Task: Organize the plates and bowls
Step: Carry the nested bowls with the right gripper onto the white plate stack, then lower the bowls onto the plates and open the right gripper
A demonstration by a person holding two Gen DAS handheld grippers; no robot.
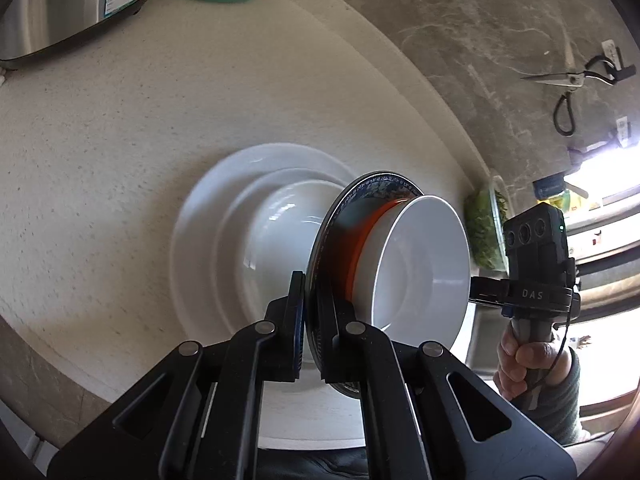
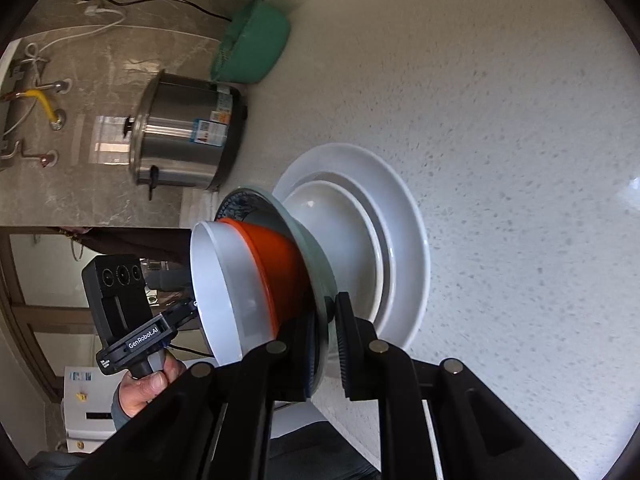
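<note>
above the white plate stack: a blue-patterned plate is held between both grippers, over the stack and apart from it.
white plate stack (image 1: 200,240): three nested white dishes, the largest at the bottom, on the speckled countertop (image 1: 100,140).
blue-patterned plate (image 1: 360,192): dark rim with a blue and white pattern; it carries an orange bowl (image 1: 360,240) with a white bowl (image 1: 420,264) nested inside it.
left gripper (image 1: 310,300): fingers pressed together on the rim of the blue-patterned plate, one finger on each face.
right gripper (image 2: 326,312): fingers pinching the rim of the same plate on the opposite side, one finger on each face.
orange bowl, right wrist view (image 2: 276,268): seated on the plate, between the plate and the white bowl's rim (image 2: 208,280).
steel cooker (image 2: 184,136): on the countertop, well apart from the white plate stack, towards the wall.
green basket (image 2: 252,52): just beside the steel cooker, further from the stack.
scissors (image 1: 568,78): hanging on the marble wall, well apart from the stack.
greens container (image 1: 486,228): beyond the stack at the countertop's far edge.
</note>
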